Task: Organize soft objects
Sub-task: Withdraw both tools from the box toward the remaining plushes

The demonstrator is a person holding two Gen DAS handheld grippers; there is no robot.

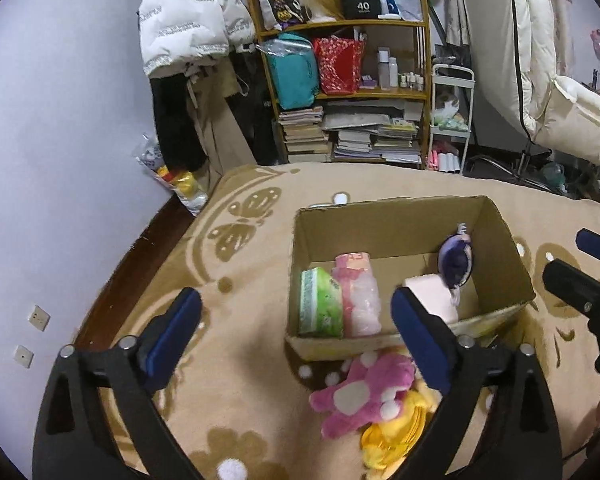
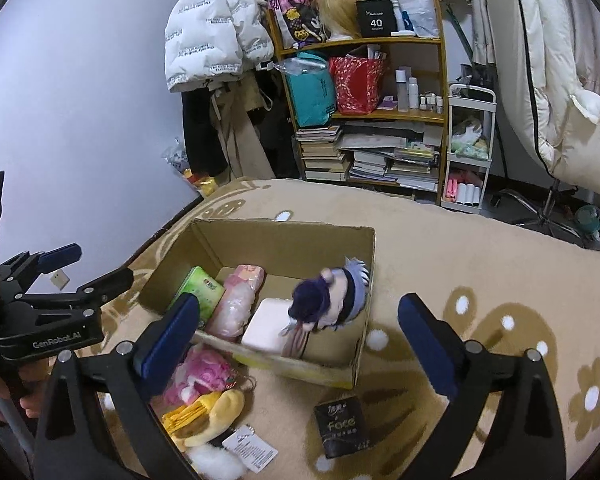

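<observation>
A tan flower-patterned blanket (image 2: 440,248) carries an open cardboard box (image 2: 284,240) holding a green tissue pack (image 1: 320,304), a pink packet (image 1: 360,300), a pale pink block (image 2: 268,326) and a purple-haired plush doll (image 2: 332,296) leaning against its right wall. Both grippers hover spread and empty — the left gripper (image 1: 296,332) over the box's near-left corner, the right gripper (image 2: 298,332) over its near wall. Outside, touching the box's front, lie a pink plush (image 1: 364,396) and a yellow plush (image 2: 208,416) — a black tissue pack (image 2: 342,426) sits nearby.
</observation>
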